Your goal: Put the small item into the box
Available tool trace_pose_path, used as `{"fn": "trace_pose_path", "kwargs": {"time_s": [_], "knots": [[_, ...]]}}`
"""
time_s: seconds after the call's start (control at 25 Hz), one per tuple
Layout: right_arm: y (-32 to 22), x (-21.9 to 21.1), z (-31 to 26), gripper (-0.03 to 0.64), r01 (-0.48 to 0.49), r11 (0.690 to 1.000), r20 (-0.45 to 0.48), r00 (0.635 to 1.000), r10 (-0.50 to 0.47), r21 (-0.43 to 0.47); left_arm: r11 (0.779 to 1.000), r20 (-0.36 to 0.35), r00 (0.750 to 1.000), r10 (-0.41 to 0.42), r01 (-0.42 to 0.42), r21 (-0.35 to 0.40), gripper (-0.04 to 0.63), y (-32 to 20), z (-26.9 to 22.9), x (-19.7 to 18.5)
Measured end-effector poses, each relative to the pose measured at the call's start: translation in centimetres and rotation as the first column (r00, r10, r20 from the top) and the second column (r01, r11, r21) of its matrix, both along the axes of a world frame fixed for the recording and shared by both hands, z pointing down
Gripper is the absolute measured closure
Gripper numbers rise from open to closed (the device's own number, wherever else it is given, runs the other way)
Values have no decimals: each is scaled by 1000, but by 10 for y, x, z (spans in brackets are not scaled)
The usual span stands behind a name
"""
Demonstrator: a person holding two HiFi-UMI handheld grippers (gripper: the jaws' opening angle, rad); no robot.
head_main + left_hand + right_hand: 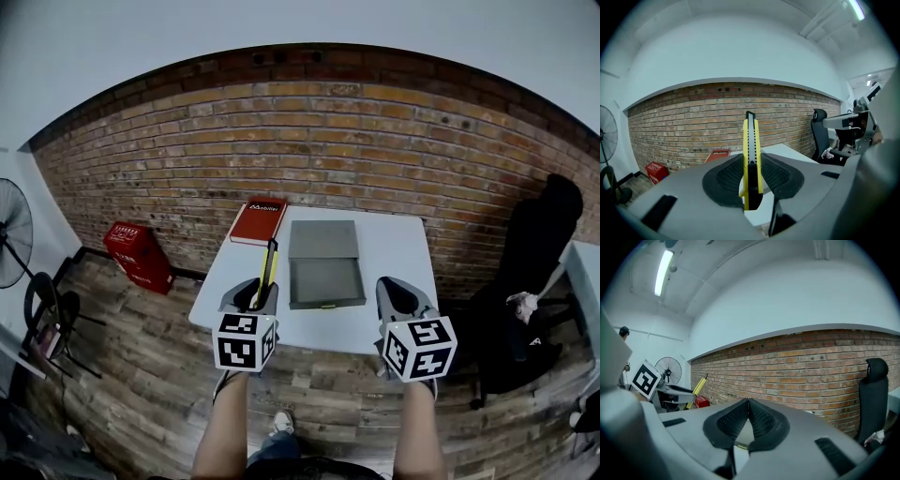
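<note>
1. My left gripper (pixel 752 160) is closed on a yellow knife (pixel 751 140). Both black pads (pixel 729 178) press against its sides.
2. The knife stands upright between the jaws, and its black tip rises above them.
3. Beyond the jaws I see a white table (pixel 787 152). A red book (pixel 717 154) lies on its far side, near the wall.
4. A brick wall (pixel 684 126) runs behind the table.
5. A red crate (pixel 655 169) sits at the foot of the wall. A fan (pixel 607 136) stands at the left edge and a black chair (pixel 819 136) stands to the right.
</note>
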State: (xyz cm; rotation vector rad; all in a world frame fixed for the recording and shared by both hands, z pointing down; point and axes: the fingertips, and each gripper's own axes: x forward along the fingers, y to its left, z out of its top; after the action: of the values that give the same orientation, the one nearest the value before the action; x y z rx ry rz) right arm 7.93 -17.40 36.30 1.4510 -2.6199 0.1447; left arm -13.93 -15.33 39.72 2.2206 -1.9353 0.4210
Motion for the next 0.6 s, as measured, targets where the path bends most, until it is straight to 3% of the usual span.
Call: {"fn": "trace_pose_path", "kwargs": {"time_s": [0.6], "knots": [[-91,-68,-10,597,-133,991,-40,990,133,-3,992,-35,991,126,-127,-7,466,-120,-2,-71]]}}
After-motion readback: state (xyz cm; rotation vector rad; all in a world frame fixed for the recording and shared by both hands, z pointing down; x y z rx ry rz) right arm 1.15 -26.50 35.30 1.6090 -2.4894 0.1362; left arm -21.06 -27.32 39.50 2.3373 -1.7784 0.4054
